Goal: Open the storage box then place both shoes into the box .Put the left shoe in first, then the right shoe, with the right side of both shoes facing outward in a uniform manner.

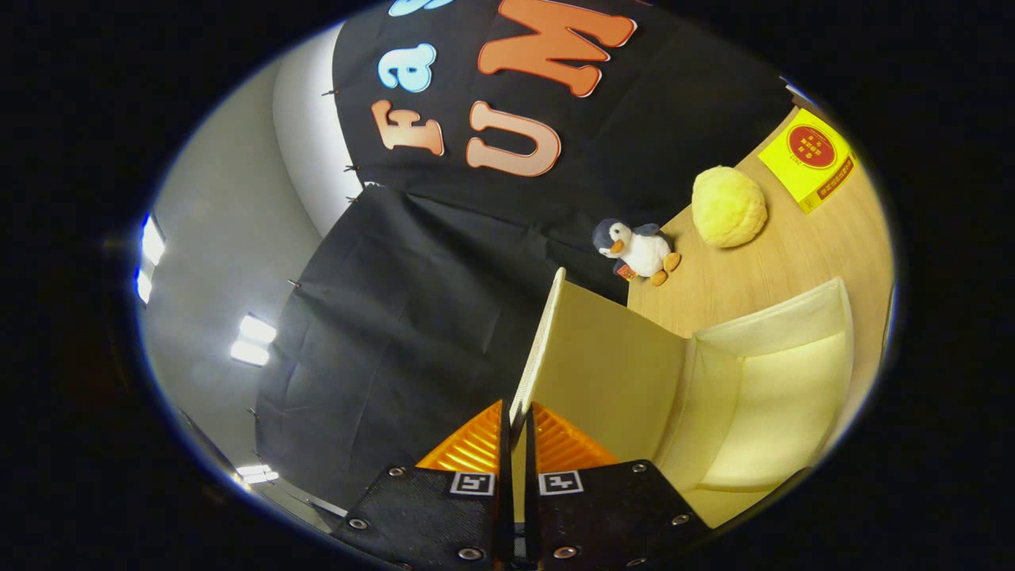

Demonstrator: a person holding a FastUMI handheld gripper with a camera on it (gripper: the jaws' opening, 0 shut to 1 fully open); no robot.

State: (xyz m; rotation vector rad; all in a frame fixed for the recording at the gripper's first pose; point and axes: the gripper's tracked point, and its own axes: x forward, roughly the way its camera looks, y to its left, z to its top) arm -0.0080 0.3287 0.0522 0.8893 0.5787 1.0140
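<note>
My gripper (517, 420) is shut on the edge of the storage box lid (603, 365), a pale cream panel pinched between the two orange fingers (469, 448). The lid stands swung up and away from the cream box (781, 396), whose open inside shows just beyond and to the right of the fingers. The box rests on the light wooden table (801, 262). The whole view is tilted, so the table runs up the right side.
A small plush penguin (637, 250) stands on the table beyond the lid. A round yellow plush ball (728, 206) lies past it, and a yellow card with a red circle (809, 159) sits at the table's far end.
</note>
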